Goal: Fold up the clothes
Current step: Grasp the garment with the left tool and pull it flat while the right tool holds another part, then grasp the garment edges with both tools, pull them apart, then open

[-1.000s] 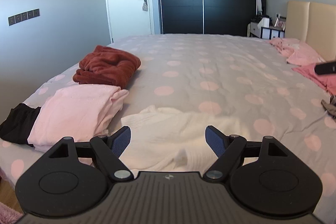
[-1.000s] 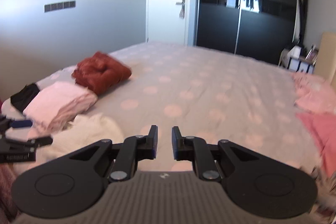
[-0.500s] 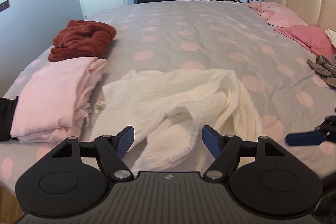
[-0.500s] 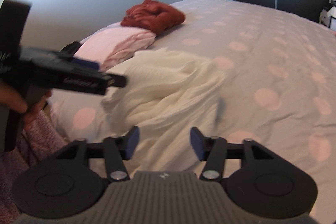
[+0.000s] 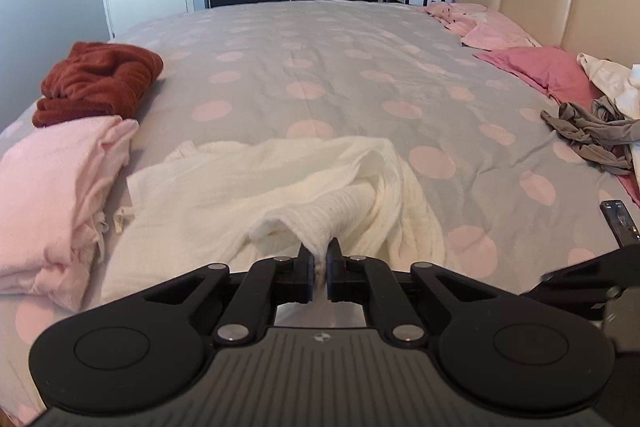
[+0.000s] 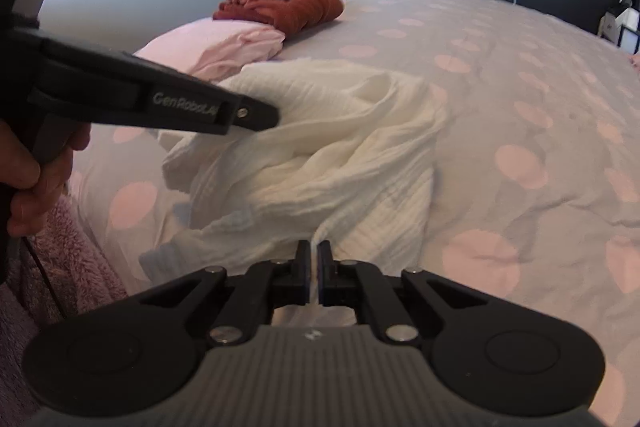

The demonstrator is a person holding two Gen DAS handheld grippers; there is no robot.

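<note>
1. A white garment [image 5: 276, 195], crinkled and ribbed, is lying rumpled at the near edge of the bed [image 5: 320, 67], one fold rising in a ridge.
2. The left gripper [image 5: 318, 259] is pinching that ridge, its jaws having just closed on the cloth.
3. The right gripper [image 6: 313, 259] is likewise clamping a fold at the garment's near right edge, its jaws having just closed.
4. "GenRoboLA" is showing on the left gripper's side; its last letters seem hidden.
5. Two folded items are sitting far left: a pink pile [image 5: 52, 195] and a rust-red one [image 5: 96, 83].
6. Loose grey clothing [image 5: 592, 131] is lying at the right.
</note>
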